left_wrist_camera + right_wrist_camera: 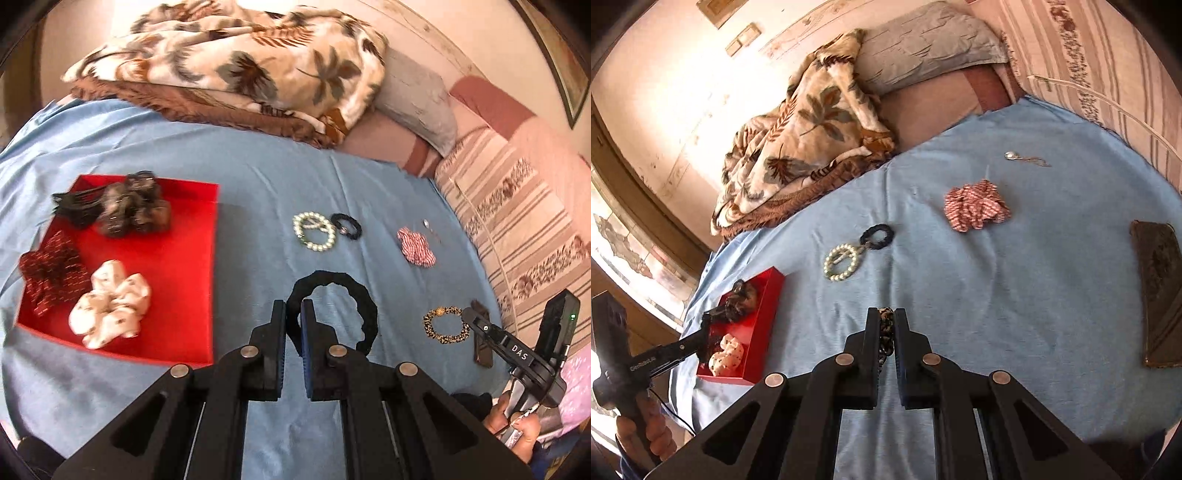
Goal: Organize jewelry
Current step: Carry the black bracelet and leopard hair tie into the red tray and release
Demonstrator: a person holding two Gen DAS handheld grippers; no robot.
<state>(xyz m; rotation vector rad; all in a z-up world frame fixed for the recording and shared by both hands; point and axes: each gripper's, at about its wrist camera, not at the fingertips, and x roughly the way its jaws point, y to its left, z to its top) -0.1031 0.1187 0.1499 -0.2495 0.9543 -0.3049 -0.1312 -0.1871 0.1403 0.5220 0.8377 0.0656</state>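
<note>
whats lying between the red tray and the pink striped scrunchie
In the right wrist view, a white pearl bracelet and a small black hair tie lie between the red tray and the pink striped scrunchie.

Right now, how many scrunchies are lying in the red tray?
3: a brown one at the far end of the red tray, a dark red one and a white one nearer. More may hide underneath.

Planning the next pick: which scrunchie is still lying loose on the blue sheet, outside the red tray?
The pink-and-white striped scrunchie, alone on the blue sheet near a small silver pendant. The dark red, white and brown ones sit in the red tray.
</note>
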